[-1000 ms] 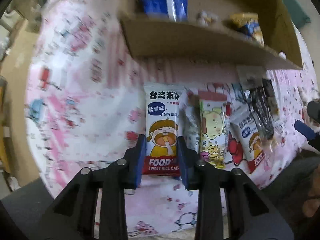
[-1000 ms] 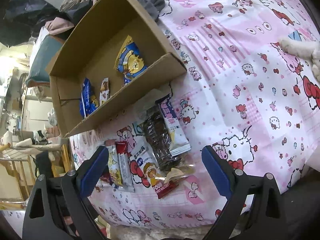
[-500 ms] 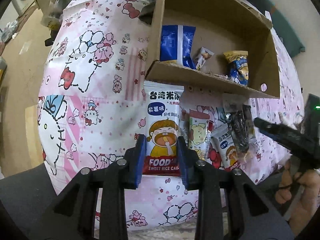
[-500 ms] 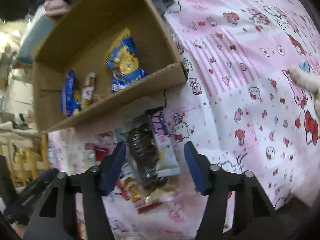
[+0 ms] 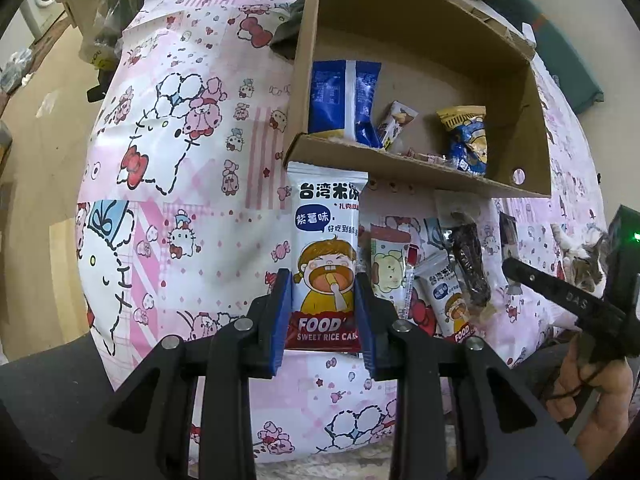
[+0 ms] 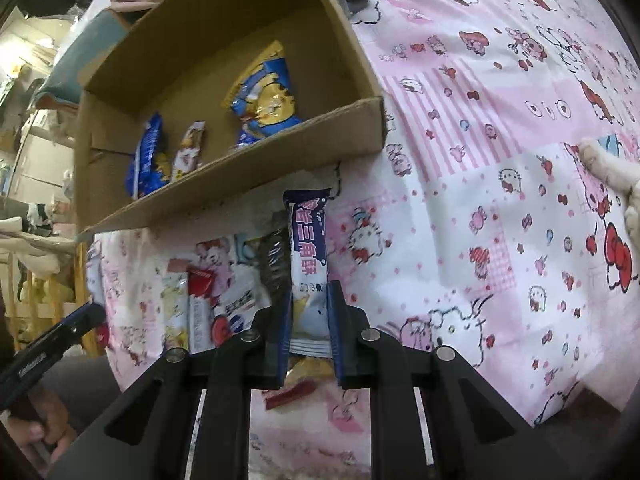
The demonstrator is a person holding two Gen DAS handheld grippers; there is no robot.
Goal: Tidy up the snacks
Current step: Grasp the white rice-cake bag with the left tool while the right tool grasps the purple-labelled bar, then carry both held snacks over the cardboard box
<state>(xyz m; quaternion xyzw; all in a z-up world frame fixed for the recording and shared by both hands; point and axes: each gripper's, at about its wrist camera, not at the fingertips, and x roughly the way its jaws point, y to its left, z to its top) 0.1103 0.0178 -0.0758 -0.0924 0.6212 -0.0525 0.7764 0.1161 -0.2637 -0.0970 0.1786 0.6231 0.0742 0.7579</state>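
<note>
My left gripper (image 5: 323,312) is shut on a white rice cake packet (image 5: 326,248) with a cartoon face, held above the pink cloth in front of the cardboard box (image 5: 400,160). My right gripper (image 6: 308,332) is shut on a white and purple snack packet (image 6: 308,248), held below the box's front wall (image 6: 240,184). Inside the box lie a blue packet (image 5: 344,100), a small bar (image 5: 396,124) and a yellow and blue bag (image 5: 466,140). Several more snacks (image 5: 440,276) lie on the cloth in front of the box.
A pink cartoon-print cloth (image 5: 180,180) covers the surface. A cat (image 5: 580,260) sits at the right edge, its paw (image 6: 608,168) showing in the right wrist view. A dark snack wrapper (image 6: 274,260) lies beside the right gripper. Floor lies to the left.
My right gripper has closed from wide open onto the white and purple packet. My left gripper, still holding the rice cake packet, has pulled back and risen, so the box looks smaller.
</note>
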